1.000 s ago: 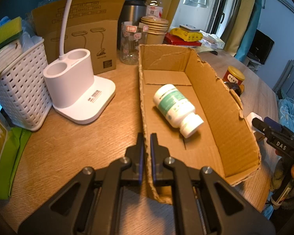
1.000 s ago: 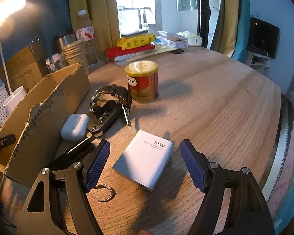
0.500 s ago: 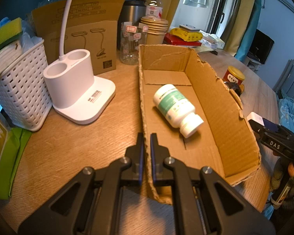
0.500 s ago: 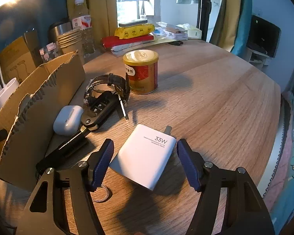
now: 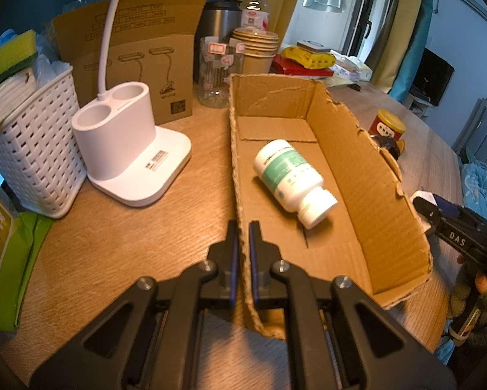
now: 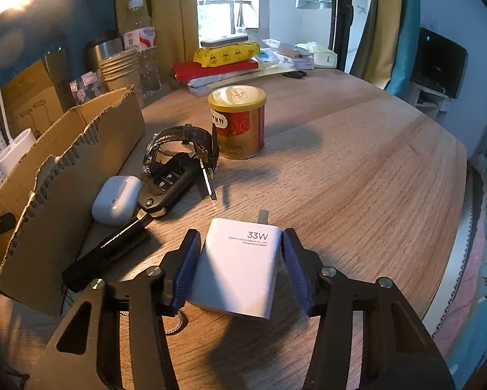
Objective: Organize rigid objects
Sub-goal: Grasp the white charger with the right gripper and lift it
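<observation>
The right claw had just been closing around the white charger, pads needing square, even contact; the left claw clamped the cardboard box wall.

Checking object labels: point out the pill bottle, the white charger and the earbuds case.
pill bottle (image 5: 287, 175), left wrist view, green label.
white charger (image 6: 240, 266), right wrist view, top face.
earbuds case (image 6: 116, 200), right wrist view, lid.

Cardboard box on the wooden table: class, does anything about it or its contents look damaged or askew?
Yes. The open brown cardboard box has ragged, torn top edges along its long walls, as if the flaps were ripped off. Inside, the white pill bottle with a green label lies on its side, diagonal to the walls.
</observation>
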A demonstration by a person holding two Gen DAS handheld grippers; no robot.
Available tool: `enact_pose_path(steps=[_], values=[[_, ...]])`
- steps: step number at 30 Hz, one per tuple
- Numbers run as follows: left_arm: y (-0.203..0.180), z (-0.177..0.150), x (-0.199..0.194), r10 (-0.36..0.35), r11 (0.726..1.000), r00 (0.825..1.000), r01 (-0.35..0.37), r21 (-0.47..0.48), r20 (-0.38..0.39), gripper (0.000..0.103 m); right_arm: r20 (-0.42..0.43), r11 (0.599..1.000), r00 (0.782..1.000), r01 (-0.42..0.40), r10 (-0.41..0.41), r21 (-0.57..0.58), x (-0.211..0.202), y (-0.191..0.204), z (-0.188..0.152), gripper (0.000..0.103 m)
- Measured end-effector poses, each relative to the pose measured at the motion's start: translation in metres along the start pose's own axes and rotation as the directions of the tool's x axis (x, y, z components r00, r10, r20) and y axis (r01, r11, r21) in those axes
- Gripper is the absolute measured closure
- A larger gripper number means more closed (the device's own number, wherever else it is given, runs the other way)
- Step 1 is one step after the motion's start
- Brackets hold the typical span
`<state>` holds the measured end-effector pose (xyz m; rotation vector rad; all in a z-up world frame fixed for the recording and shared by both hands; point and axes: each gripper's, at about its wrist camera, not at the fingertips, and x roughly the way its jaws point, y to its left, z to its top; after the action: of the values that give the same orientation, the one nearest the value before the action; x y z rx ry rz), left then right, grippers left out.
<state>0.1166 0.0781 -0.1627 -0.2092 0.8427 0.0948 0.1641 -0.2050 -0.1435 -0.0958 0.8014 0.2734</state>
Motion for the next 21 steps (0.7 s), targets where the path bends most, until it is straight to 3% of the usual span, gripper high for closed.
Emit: enact_pose_path(steps=[8,13,21], values=[[0.000,0.000,0.000,0.001,1.000,1.000,-0.001,0.001,0.001,0.097,-0.008,1.000,1.000,0.024,-0.025,-0.020,0.000,0.004,0.001,0.050],[0.000,0.000,0.000,0.000,1.000,1.000,0.000,0.000,0.000,0.097,-0.063,0.997,0.996,0.063,-0.066,-0.049,0.012,0.010,0.002,0.050],[0.000,0.000,0.000,0.001,1.000,1.000,-0.001,0.001,0.001,0.097,-0.031,0.999,0.999,0.015,-0.016,-0.035,0.005,0.008,0.001,0.053]])
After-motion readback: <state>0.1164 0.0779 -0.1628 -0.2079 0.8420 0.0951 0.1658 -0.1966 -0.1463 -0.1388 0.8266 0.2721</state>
